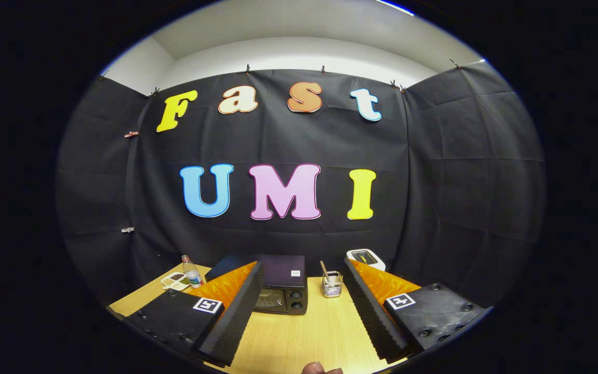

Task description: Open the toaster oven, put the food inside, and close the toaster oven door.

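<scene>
A dark toaster oven (281, 291) stands on the wooden table (299, 337) against the booth's wall, its glass door shut and two knobs on its right side. It sits well beyond my fingers, slightly left of the gap between them. My gripper (304, 270) is open, held high above the table, with nothing between its fingers. A small white tray of food (175, 280) lies at the table's far left, beyond the left finger (236, 311). A bit of a person's hand (320, 369) shows at the table's near edge.
A clear plastic bottle (191, 271) stands beside the food tray. Right of the oven is a wire holder (332, 284) with a wooden stick in it. A white device (365, 258) sits behind the right finger (371, 311). A dark flat thing (229, 265) lies left of the oven.
</scene>
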{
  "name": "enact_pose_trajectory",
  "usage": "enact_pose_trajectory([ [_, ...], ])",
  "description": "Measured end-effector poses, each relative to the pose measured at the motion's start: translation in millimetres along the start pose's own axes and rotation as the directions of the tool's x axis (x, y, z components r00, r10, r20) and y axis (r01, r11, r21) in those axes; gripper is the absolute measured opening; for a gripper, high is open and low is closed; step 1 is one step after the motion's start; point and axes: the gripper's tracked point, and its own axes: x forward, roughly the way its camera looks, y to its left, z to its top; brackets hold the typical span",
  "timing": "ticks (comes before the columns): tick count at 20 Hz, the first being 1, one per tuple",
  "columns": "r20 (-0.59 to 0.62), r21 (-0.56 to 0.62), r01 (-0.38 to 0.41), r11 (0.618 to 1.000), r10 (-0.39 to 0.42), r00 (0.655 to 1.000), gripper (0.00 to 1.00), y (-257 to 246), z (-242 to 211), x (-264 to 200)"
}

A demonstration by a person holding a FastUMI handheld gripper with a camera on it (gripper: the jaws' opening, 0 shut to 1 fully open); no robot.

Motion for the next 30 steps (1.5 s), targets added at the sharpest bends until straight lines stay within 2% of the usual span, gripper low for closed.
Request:
enact_pose_trajectory([
  [30, 0.000, 0.004, -0.009, 1.000, 0.009, 1.000, 0.98, -7.8, -1.0, -5.0],
])
